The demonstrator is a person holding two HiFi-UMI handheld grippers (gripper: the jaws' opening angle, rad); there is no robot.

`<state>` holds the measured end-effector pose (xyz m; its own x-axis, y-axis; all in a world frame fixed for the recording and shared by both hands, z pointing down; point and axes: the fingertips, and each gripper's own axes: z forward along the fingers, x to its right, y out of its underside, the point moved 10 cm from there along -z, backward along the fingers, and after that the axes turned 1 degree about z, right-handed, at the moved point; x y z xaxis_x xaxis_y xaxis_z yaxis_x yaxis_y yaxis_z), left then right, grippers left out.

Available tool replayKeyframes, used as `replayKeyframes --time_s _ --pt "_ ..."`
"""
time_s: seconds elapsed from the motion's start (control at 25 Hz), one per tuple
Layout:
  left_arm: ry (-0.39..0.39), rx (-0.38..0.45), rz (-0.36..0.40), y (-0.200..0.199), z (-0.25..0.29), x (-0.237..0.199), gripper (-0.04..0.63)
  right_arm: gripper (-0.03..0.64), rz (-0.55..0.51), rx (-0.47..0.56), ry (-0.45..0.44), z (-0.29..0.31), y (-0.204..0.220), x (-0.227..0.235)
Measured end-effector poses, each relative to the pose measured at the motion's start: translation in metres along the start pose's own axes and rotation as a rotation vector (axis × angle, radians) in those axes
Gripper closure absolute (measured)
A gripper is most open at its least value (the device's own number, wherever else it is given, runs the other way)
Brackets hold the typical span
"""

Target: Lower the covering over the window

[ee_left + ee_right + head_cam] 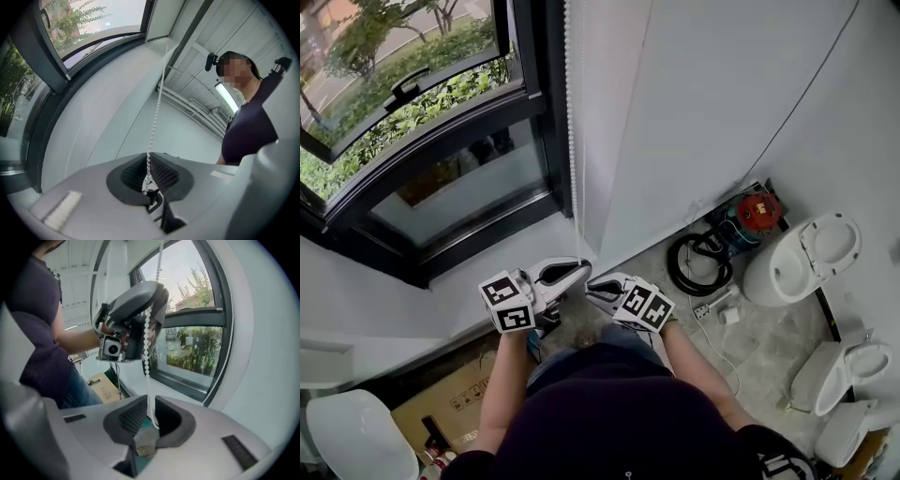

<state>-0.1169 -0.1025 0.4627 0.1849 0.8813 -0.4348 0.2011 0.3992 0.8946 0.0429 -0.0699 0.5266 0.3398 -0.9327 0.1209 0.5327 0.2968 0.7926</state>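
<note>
White bead chain (157,108) between left tongs (149,164)

Floor (769,347) bears toilets (802,258) (white), coiled hose (673,264), cardboard box (450,403).

It looked like a room under renovation: loose toilets (802,258) stood on a bare floor (769,337), with a coiled hose (682,267), a cardboard box (455,398) and a large window (441,141).

The person is wearing a dark navy short-sleeved shirt (628,417) with white print on one sleeve, and blue jeans (77,385). The left gripper (579,269) and right gripper (592,287) are showing pale grey shells, black ribbed jaws and cubes (508,302) bearing black-and-white square markers.
</note>
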Motion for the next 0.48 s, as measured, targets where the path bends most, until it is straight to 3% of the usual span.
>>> replayKeyframes --time_s 0.2,0.48 --pt "0.000 0.009 -0.004 0.001 -0.004 0.003 0.571 0.597 -0.012 0.067 -0.024 -0.039 -0.027 0.009" --pt "0.013 0.009 0.001 0.003 -0.006 0.008 0.571 0.558 -0.101 0.290 -0.027 -0.098 -0.096 0.006"
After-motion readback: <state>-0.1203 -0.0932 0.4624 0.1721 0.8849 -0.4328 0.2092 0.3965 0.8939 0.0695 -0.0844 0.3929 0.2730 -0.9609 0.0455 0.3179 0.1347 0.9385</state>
